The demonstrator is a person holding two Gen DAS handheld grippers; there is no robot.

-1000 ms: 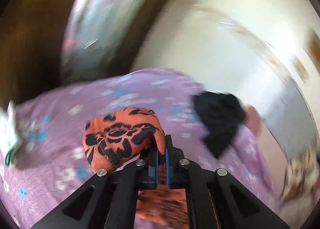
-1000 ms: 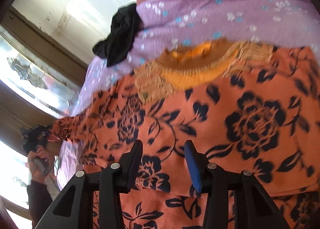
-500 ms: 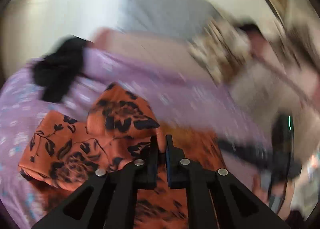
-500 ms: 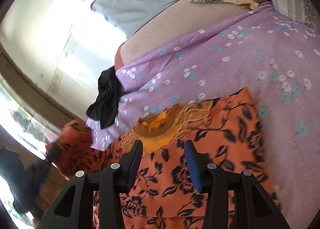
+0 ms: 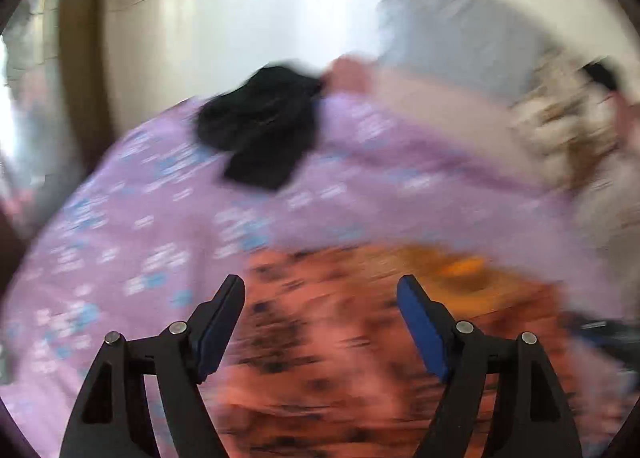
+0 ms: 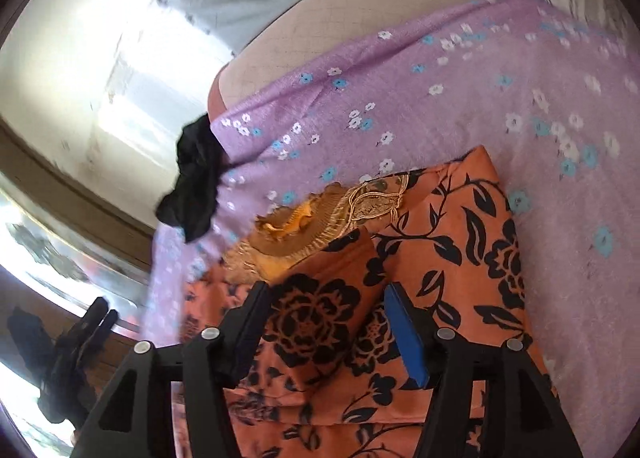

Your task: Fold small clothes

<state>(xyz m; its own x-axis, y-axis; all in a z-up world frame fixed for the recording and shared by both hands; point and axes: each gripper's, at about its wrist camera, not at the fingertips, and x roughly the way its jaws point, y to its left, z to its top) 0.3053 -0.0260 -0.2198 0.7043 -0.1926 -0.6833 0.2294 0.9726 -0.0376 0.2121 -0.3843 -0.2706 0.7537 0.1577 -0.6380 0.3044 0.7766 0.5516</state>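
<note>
The orange floral top (image 6: 452, 258) lies on the purple sheet (image 6: 460, 98), its folded-over sleeve (image 6: 320, 310) directly under the right gripper (image 6: 326, 332). Both the right gripper and the left gripper (image 5: 320, 322) gape wide, holding nothing; right is nearer.

The left gripper (image 5: 320, 294), clamped on the sleeve of the orange floral garment (image 6: 452, 258) a second ago, now stands wide open above it, holding nothing; the sleeve (image 6: 320, 306), then stretched out sideways, now lies folded across the garment's front, between the right gripper's (image 6: 326, 298) spread jaws.
</note>
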